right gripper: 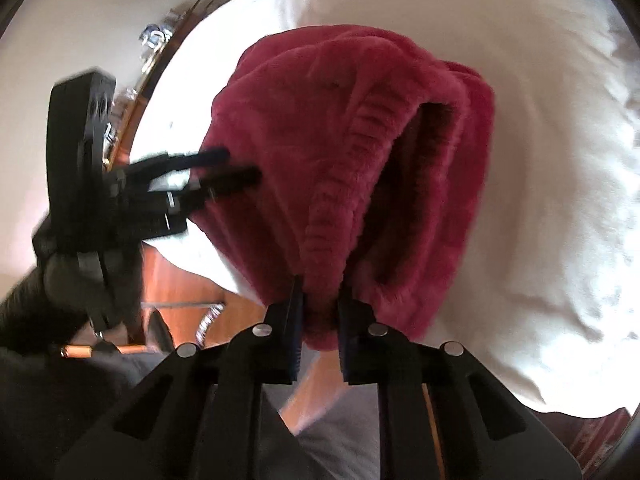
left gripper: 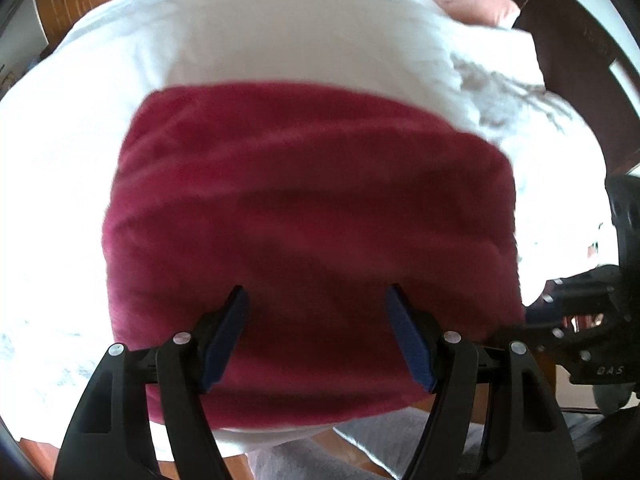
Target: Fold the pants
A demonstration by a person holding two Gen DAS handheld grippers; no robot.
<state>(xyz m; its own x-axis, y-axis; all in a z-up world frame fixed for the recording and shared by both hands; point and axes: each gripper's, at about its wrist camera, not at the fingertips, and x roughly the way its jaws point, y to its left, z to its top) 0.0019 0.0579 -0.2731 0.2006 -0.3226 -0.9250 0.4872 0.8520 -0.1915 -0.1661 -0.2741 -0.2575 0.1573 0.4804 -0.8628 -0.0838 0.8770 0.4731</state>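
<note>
White bed (left gripper: 248,36) spreads wide at twelve o'clock, with bare sheet all round the folded red pants (left gripper: 304,208). Left gripper (left gripper: 316,300) hangs released over them. Right gripper (right gripper: 320,300) clenches their ribbed waistband (right gripper: 344,184) at the near edge.

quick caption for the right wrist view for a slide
Right tongs pinch the ribbed waistband edge of folded red fleece pants on a white bed; left tongs hover alongside.

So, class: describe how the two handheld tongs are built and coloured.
Both tongs, left and right, are black plastic frames with silver round rivets and dark blue ridged pads. The right tongs' body carries pale letters. A dark sleeve shows behind the left one.
</note>
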